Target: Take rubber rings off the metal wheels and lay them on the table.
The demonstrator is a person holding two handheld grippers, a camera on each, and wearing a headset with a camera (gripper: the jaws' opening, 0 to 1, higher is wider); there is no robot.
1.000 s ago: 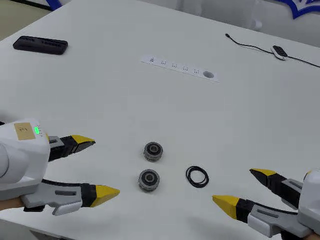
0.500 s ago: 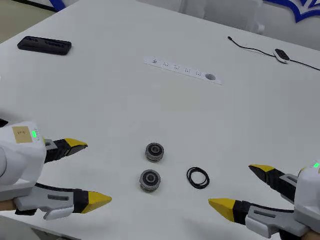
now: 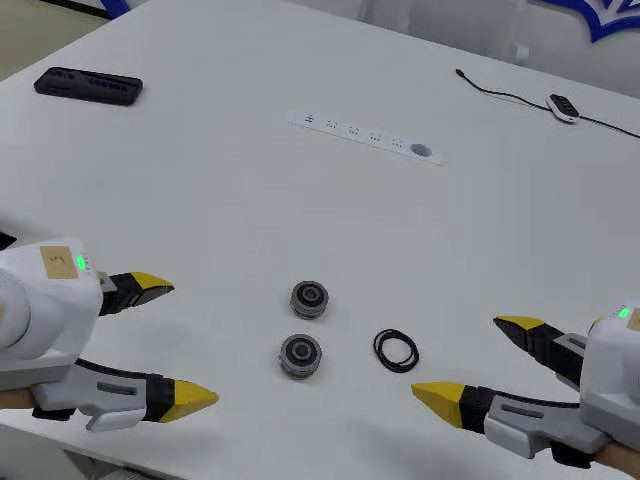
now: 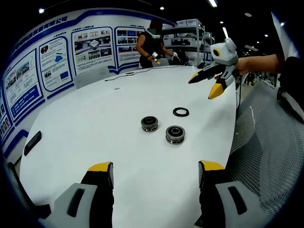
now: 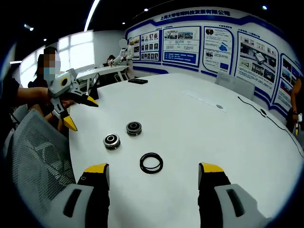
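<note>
Left gripper (image 3: pixel 172 343) sits at the lower left of the head view, jaws spread wide with nothing between them; its white body is cut by the frame edge. Right gripper (image 3: pixel 478 358) is at the lower right, jaws likewise parted and empty; its body is also cut off at the corner. Both hover over the near edge of the white tabletop (image 3: pixel 230 200), well apart from each other.

Two metal wheels lie flat between the grippers, hubs up: far wheel (image 3: pixel 309 299) and near wheel (image 3: pixel 300 355), near each other but not touching. A dark band runs round each rim; too small to say whether it is rubber or part of the wheel.

Rubber rings (image 3: pixel 396 351) lie flat on the tabletop just to the right of the near wheel, apart from it; the outline looks doubled, as of two loops overlapping; count uncertain.

Further back: a white power strip (image 3: pixel 365 137) at mid-tabletop, its markings not legible; a flat black object (image 3: pixel 88 85) at far left, kind unclear; a corded controller (image 3: pixel 561 106) at far right, its cable running out of frame.

In the left gripper view a person (image 4: pixel 151 42) stands beyond the far end of the tabletop, small and indistinct.
</note>
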